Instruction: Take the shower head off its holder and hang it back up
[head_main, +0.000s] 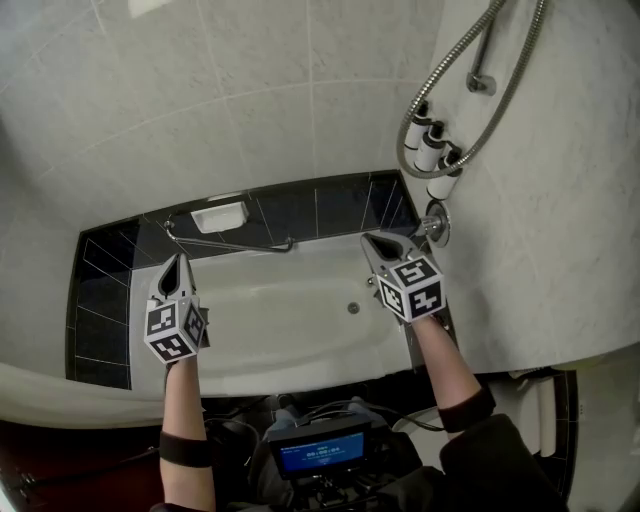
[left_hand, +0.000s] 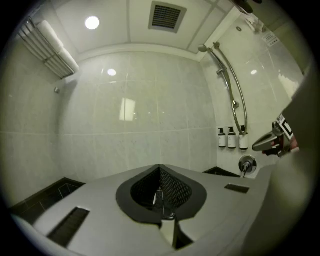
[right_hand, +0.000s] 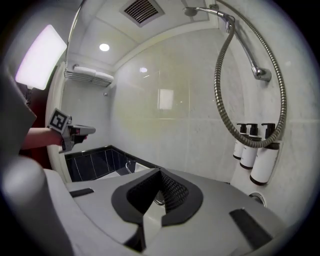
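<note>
Left tongs (head_main: 174, 264): shut with nothing in them; I have them over the left end of the tub.
Right tongs (head_main: 379, 244): also shut and empty, over the tub's right end, near the tap (head_main: 436, 222).
Shower head (right_hand: 190, 10): in its holder at the top of the rail, well above and ahead of the right tongs; neither pair touches it.
Hose (head_main: 497, 92): hangs in a long loop above the right tongs, its low end around the bottles.
Bottles (right_hand: 256, 151): three white pump bottles on the wall, up and to the right of the right tongs; I cannot tell how full they are.
Tub (head_main: 300, 335): white, below both tongs; a drain (head_main: 353, 307) shows on its floor.
Soap dish (head_main: 220, 217): white, on the dark ledge ahead of the left tongs; I cannot tell what is in it.
Head view alone: tub floor, dish, a lit screen (head_main: 320, 450) by my body.
Gripper views alone: the shower head, a ceiling vent (left_hand: 166, 16), a towel shelf (left_hand: 50, 45) high to the left of the left tongs.
</note>
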